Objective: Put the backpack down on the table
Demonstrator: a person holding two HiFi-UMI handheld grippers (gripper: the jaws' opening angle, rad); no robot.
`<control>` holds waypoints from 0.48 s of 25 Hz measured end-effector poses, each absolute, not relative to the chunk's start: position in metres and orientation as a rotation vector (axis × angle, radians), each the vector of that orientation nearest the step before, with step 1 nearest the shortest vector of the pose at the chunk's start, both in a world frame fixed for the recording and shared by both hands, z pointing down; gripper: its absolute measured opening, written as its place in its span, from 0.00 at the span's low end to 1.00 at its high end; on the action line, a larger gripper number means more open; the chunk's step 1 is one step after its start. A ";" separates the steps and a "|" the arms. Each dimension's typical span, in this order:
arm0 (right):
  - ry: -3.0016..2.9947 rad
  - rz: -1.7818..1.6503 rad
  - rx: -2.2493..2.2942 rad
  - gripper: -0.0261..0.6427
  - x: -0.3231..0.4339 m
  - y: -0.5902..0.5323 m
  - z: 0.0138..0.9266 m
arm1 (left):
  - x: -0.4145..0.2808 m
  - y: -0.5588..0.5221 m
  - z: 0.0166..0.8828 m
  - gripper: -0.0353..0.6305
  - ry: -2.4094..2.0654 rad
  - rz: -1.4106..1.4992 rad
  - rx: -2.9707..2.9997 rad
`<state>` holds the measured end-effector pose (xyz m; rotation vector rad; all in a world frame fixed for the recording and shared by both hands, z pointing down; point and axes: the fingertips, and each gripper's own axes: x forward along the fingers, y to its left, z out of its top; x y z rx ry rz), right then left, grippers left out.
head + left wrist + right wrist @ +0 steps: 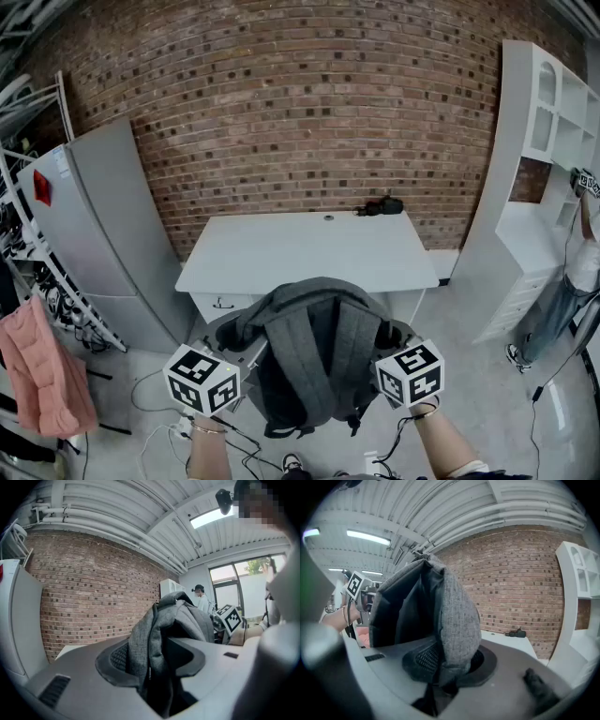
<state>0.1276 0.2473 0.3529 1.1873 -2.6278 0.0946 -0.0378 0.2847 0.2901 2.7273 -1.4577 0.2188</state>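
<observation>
The left hand-held gripper [157,663] and the right hand-held gripper [446,662] each clamp an upper side of the grey fabric backpack [314,361], which seems soft and likely to sag, in front of the white surface [309,255].

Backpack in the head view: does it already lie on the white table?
No, the backpack hangs in front of the table, held between the left gripper and the right gripper.

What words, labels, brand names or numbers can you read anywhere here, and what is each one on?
No readable text in any view.
Marker cubes: black-and-white square patterns only, no letters.
Red sticker on the grey cabinet: too small to show any print.
Backpack: no label visible.
</observation>
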 end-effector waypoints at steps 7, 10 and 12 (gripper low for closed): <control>-2.616 0.113 1.167 0.18 0.105 0.242 0.356 | -0.061 0.278 0.292 0.34 -1.437 0.230 2.736; -2.598 0.113 1.169 0.19 0.094 0.230 0.358 | -0.073 0.264 0.294 0.34 -1.416 0.228 2.740; -2.586 0.116 1.179 0.20 0.085 0.220 0.360 | -0.082 0.253 0.296 0.34 -1.402 0.229 2.744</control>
